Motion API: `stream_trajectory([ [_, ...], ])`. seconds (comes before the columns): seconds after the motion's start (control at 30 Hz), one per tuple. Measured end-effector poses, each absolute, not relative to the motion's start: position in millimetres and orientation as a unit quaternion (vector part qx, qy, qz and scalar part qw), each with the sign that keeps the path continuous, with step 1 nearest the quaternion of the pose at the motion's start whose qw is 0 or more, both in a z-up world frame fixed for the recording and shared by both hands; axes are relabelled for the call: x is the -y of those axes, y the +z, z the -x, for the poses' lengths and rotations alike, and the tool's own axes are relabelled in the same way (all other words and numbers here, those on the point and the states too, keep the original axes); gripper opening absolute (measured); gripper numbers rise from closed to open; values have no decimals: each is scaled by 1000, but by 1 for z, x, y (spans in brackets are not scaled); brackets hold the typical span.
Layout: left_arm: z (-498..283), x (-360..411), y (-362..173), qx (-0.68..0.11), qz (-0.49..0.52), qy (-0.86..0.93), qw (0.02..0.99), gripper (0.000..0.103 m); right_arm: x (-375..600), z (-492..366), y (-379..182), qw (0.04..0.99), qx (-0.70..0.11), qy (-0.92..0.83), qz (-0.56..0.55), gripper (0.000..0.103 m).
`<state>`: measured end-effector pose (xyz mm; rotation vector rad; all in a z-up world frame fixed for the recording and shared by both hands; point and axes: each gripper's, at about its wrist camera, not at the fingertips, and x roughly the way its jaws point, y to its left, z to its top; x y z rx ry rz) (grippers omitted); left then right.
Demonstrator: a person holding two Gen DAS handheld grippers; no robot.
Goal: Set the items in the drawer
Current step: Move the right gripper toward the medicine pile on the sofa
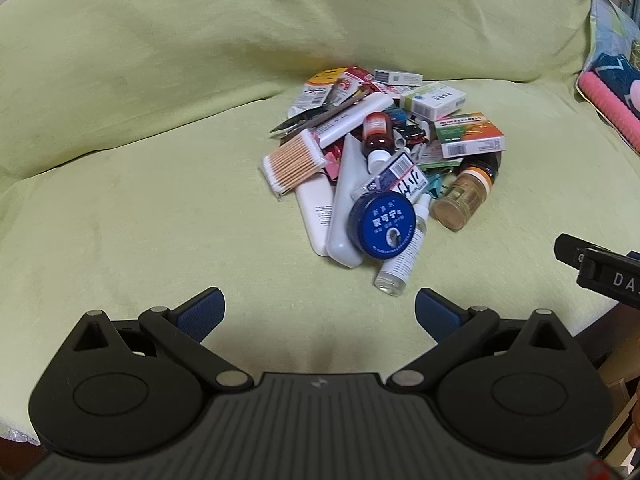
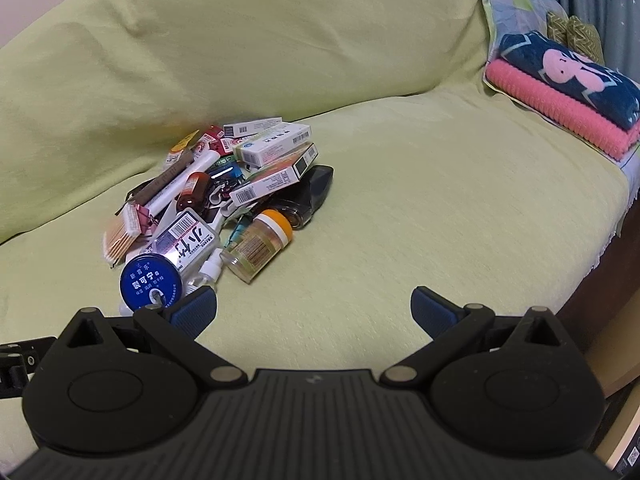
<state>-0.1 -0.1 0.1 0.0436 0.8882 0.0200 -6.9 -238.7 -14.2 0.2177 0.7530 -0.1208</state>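
Note:
A heap of small items lies on a green-covered sofa seat (image 1: 140, 220): a blue round tin (image 1: 382, 226) (image 2: 151, 282), a pack of cotton swabs (image 1: 294, 162), a brown bottle (image 1: 376, 134), an orange-capped jar (image 1: 464, 196) (image 2: 260, 242), a clear spray bottle (image 1: 404, 254), white tubes and several medicine boxes (image 1: 468, 134) (image 2: 272, 148). My left gripper (image 1: 318, 312) hovers open just short of the heap, nothing between its fingers. My right gripper (image 2: 314, 312) is open too, right of the heap, with the blue tin beside its left finger. No drawer is in view.
Folded towels, a pink one (image 2: 560, 114) under a dark blue one (image 2: 576, 72), sit on the sofa's right end. The sofa back (image 2: 260, 40) rises behind the heap. The seat's front edge drops off at lower right (image 2: 592, 280). The right gripper's body (image 1: 600, 272) shows at the left view's right edge.

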Motion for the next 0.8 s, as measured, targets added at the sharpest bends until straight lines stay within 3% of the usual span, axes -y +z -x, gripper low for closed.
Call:
stream_trajectory([
  [0.8, -1, -18, 20, -401, -12, 37, 915, 102, 230, -1, 11, 937, -333, -42, -98, 103],
])
